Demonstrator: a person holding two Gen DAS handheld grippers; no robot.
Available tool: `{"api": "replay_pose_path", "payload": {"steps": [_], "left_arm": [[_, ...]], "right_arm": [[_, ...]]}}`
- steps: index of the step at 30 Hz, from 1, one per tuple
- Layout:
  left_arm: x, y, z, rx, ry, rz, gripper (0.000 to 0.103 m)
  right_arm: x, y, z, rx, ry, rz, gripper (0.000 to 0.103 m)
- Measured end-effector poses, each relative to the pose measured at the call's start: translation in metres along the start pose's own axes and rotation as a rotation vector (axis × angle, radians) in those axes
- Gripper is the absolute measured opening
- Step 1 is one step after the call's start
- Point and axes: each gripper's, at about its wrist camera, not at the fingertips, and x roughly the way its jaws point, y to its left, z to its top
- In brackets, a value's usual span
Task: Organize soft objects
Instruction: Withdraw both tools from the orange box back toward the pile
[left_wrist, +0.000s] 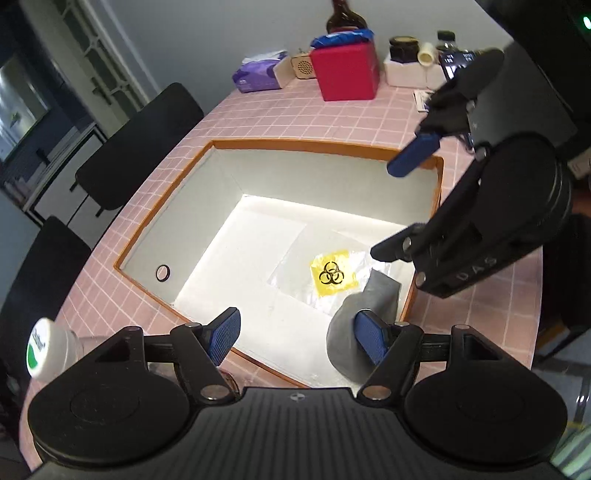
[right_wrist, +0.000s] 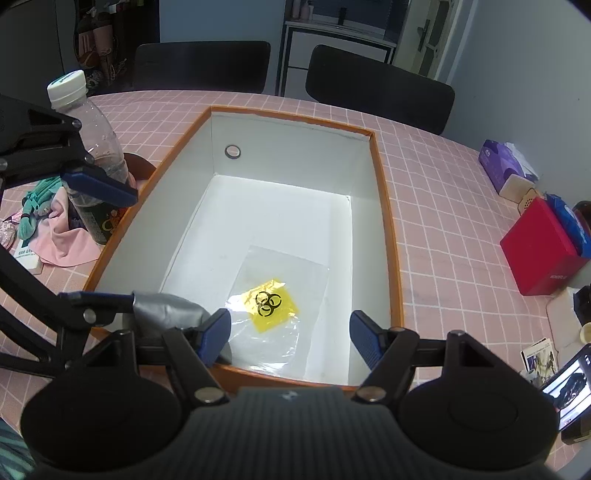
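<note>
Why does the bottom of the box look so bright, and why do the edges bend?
Left wrist view: the box floor is washed out by glare and the box rim bows from the fisheye lens. Right wrist view: milder glare, the plastic bag stays readable, corners darkened.

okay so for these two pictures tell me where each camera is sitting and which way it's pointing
Left wrist: on the left gripper, angled down into the box from one long side; its blue fingers stand open, one by the grey cloth; the right gripper shows opposite.
Right wrist: on the right gripper, angled down into the box from a short end, toward two chairs; its open fingers and the left gripper show.
Shared: box, biohazard bag, grey cloth, bottle, red box.
</note>
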Motion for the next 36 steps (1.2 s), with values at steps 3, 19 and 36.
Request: {"api": "replay_pose_path", "payload": {"steps": [3, 19, 36], "left_arm": [[0.001, -0.004, -0.001, 0.075, 0.029, -0.074, 0.082], [-0.047, -0.001, -0.013, 0.096, -0.087, -0.121, 0.082], [-0.104, -0.003, -0.138, -0.224, -0.346, -0.002, 0.081]], "right_arm": [[-0.002, 0.002, 0.000, -0.015, 0.000, 0.014, 0.071], [-0.026, 0.011, -0.005, 0.020, -0.058, 0.078, 0.071], [-0.072, 0.095, -0.074, 0.052, -0.317, 0.147, 0.076]]}}
